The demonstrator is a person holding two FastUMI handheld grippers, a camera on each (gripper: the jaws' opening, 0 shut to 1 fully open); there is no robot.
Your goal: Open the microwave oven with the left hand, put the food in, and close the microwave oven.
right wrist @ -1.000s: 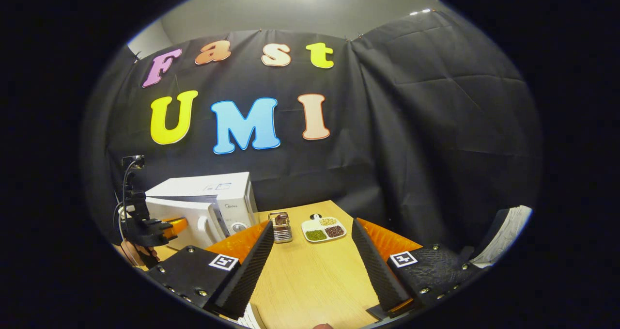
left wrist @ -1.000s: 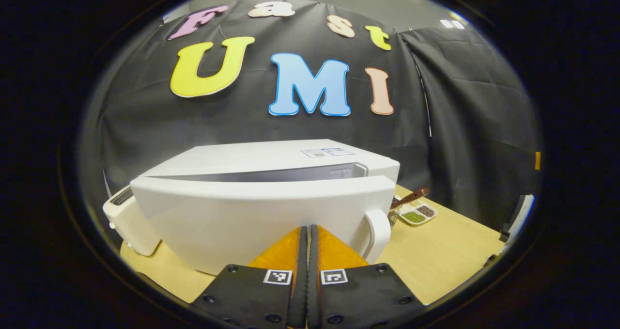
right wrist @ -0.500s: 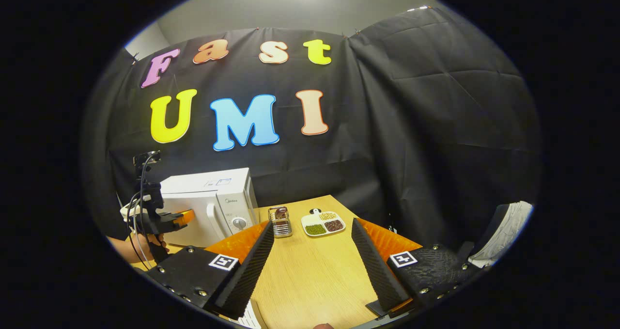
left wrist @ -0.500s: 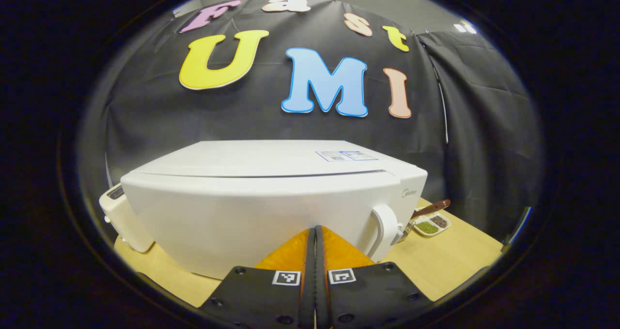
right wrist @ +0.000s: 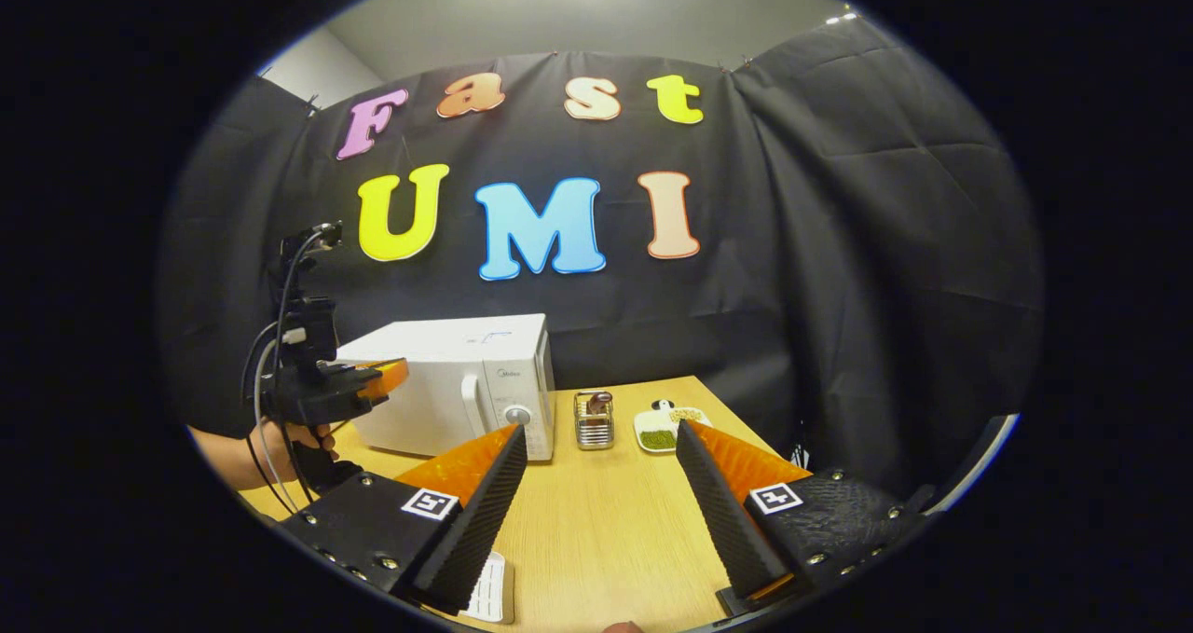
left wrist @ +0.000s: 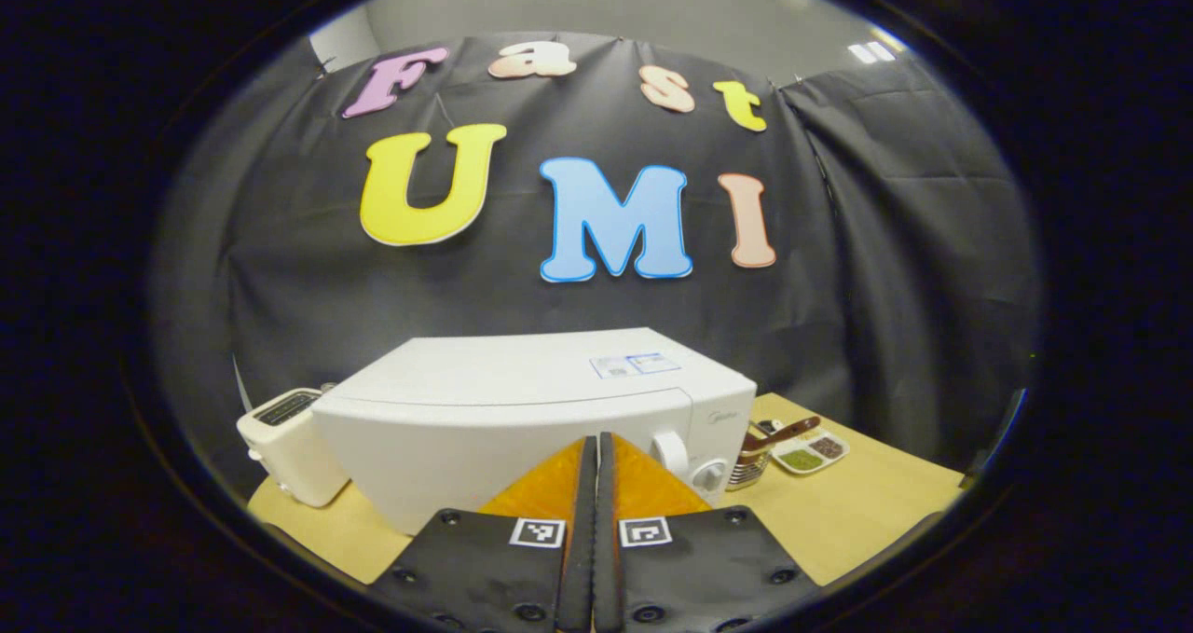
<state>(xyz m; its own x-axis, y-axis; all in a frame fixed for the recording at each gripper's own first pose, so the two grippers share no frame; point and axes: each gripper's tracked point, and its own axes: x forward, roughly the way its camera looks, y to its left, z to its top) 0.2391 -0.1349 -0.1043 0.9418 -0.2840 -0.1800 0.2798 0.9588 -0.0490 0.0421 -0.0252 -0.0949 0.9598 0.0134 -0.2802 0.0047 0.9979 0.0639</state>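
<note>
Jaws of the left gripper [left wrist: 593, 484] pressed together on nothing, just short of the shut microwave [left wrist: 522, 419] door straight ahead on the table [right wrist: 596, 521] — its handle [left wrist: 669, 451] slightly right — while the right gripper [right wrist: 596, 498], farther off, gapes wide and empty.

The microwave [left wrist: 522, 419] door, ajar a second ago, is now flush shut. The left gripper [left wrist: 589, 484], its jaws pressed together, has backed off from the door, so the microwave sits farther ahead of the jaws and its handle [left wrist: 669, 450] looks smaller.
</note>
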